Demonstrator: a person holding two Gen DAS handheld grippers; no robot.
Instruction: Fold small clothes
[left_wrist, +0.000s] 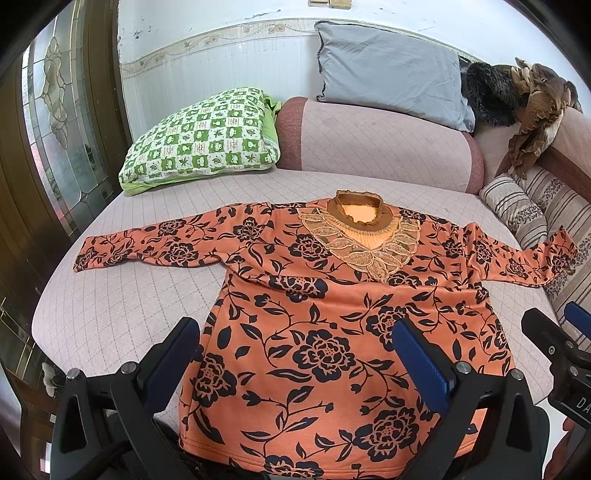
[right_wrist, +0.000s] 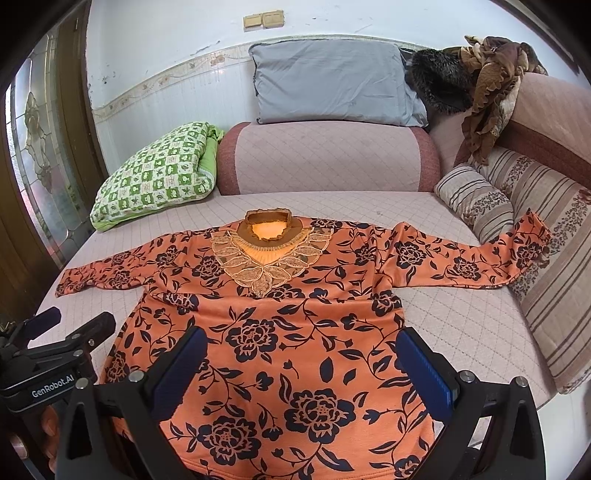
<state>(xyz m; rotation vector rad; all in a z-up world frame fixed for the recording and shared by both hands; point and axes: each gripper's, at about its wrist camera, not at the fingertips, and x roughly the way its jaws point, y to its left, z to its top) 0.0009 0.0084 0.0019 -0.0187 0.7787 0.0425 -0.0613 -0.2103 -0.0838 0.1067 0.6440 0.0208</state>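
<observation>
an orange floral top (left_wrist: 325, 332) lies spread face up on a quilted pink sofa seat (left_wrist: 122, 317), both sleeves stretched out to the sides and its brown collar (left_wrist: 360, 212) pointing away from the cameras. the left gripper (left_wrist: 295, 354) hovers over the hem end of the garment, its two blue-padded fingers (left_wrist: 421, 354) spread wide with nothing between them; the cloth lies directly beneath and ahead of it. the right gripper (right_wrist: 303, 365) hangs just beside it, over the same lower part of the top, jaws equally wide and empty-handed. whether either one touches the fabric cannot be told from these views. in the right wrist view the left gripper shows at the near left edge; in the left wrist view the right one shows at the near right edge.

far ahead of both grippers, past the collar, a padded backrest (right_wrist: 328, 158) carries a grey pillow (right_wrist: 332, 85). ahead and to the left sits a green checked cushion (left_wrist: 199, 138). ahead and to the right, a striped bolster (right_wrist: 474, 201) lies near the end of the garment's far right sleeve (right_wrist: 491, 258), whose cuff runs up onto the striped side cushion. a dark furry item and brown cloth (right_wrist: 487, 85) are heaped on the sofa's right corner.
</observation>
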